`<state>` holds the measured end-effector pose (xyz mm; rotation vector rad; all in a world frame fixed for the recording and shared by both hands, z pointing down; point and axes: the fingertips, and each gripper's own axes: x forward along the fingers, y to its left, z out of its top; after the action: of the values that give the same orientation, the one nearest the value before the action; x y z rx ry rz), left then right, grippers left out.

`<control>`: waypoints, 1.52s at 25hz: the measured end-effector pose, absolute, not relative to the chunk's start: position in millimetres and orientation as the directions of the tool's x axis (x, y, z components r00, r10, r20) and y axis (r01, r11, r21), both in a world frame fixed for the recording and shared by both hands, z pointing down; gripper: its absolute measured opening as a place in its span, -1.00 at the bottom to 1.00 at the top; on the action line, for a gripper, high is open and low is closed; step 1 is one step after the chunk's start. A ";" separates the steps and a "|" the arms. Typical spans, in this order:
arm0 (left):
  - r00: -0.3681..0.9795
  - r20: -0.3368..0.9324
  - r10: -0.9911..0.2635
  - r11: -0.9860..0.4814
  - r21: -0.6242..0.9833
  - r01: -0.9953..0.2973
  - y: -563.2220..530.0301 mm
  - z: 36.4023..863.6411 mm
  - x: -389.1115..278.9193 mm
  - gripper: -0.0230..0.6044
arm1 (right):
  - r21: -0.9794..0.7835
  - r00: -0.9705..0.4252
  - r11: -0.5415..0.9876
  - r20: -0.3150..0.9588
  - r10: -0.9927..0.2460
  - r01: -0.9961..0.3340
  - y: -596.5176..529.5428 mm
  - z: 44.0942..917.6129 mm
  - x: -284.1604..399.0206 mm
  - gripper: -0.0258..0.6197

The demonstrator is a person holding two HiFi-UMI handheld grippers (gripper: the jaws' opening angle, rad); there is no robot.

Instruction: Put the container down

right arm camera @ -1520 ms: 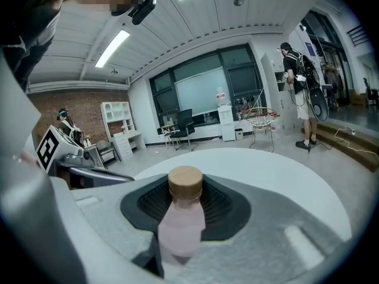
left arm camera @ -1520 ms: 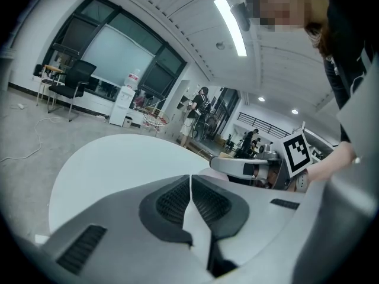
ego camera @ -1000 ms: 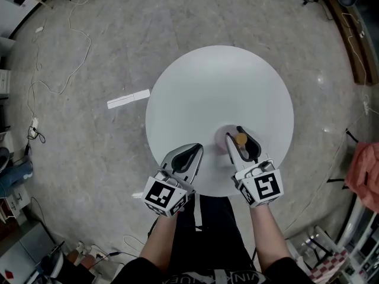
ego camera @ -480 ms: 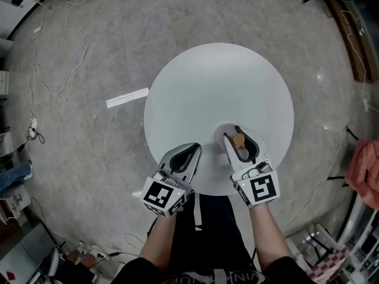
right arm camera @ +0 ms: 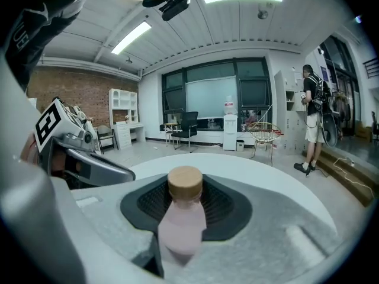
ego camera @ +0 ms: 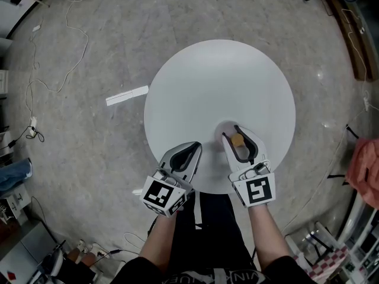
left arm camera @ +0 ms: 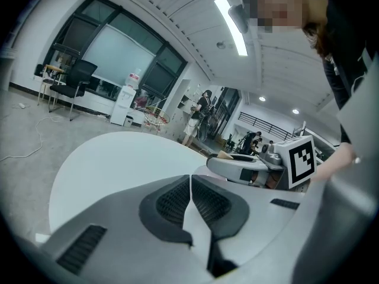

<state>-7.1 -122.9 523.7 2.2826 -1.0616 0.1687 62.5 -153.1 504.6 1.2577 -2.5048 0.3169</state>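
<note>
The fingers [right arm camera: 232,210] of the right gripper [right arm camera: 187,213] are closed on the container [right arm camera: 182,225], a pale pink bottle with a round tan cap [right arm camera: 185,184] that stands up between the dark ribbed pads. From the head view the right gripper [ego camera: 234,136] reaches in over the near right part of the round white table [ego camera: 219,81], and the container [ego camera: 237,139] lies a little way in from the near rim. A pinkish round shape shows under the cap there, but no view tells whether the base touches the tabletop.

The left gripper [ego camera: 193,148] hangs over the near rim just to the left, apart from the right one. In its own view the left gripper [left arm camera: 190,189] has its two pads pressed together along one thin seam, with nothing between them. That view also shows the right gripper's marker cube [left arm camera: 301,158] off to its right.

Beyond the container, bare white table surface runs out to the far rim and across to the left rim. In the right gripper view the table [right arm camera: 254,162] curves away past the jaws.

Around the table lies a grey floor [ego camera: 89,158]. A white strip [ego camera: 127,98] lies on the floor just off the table's left edge, thin cables [ego camera: 35,87] trail further left, and a reddish cloth [ego camera: 364,171] hangs at the far right.
</note>
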 end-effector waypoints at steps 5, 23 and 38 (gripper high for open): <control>0.669 0.358 -0.652 -0.489 0.476 -0.731 -119.0 527.3 -11.4 -0.88 | -0.052 -0.553 0.579 0.376 -0.743 -0.813 -153.2 505.7 59.9 -0.51; 0.683 0.347 -0.643 -0.505 0.478 -0.718 -108.2 523.8 -7.4 -0.88 | -0.074 -0.568 0.588 0.377 -0.731 -0.806 -146.1 503.5 58.1 -0.31; 0.699 0.321 -0.638 -0.541 0.458 -0.705 -107.5 505.1 -1.6 -0.88 | -0.074 -0.550 0.567 0.375 -0.746 -0.820 -137.1 490.1 67.8 -0.25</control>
<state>-1.6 -107.5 505.1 2.3406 -1.0242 0.1544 67.8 -137.1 490.1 1.2887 -2.5018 0.3471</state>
